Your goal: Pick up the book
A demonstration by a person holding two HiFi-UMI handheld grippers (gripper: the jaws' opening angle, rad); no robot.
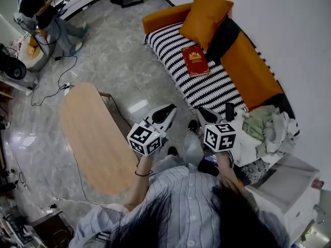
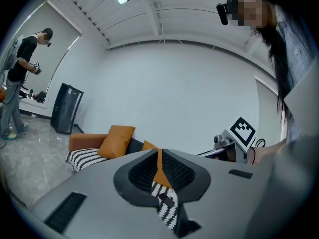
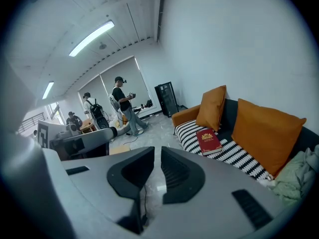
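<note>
A red book (image 1: 195, 61) with a gold emblem lies flat on the black-and-white striped seat of the orange sofa (image 1: 248, 66). In the right gripper view the book (image 3: 209, 141) shows to the right of and beyond the jaws. Both grippers are held in front of me over the floor, short of the sofa and apart from the book. My left gripper (image 1: 166, 111) is shut and holds nothing; in its own view the jaws (image 2: 158, 156) meet in front of the sofa. My right gripper (image 1: 203, 113) is shut and empty too, jaws (image 3: 155, 158) side by side.
An oval wooden table (image 1: 90, 133) stands to my left. An orange cushion (image 1: 204, 14) leans at the sofa's far end. A heap of clothes (image 1: 269, 125) fills its near end, beside a white cabinet (image 1: 287, 182). Another person (image 1: 41, 9) stands far left among cables.
</note>
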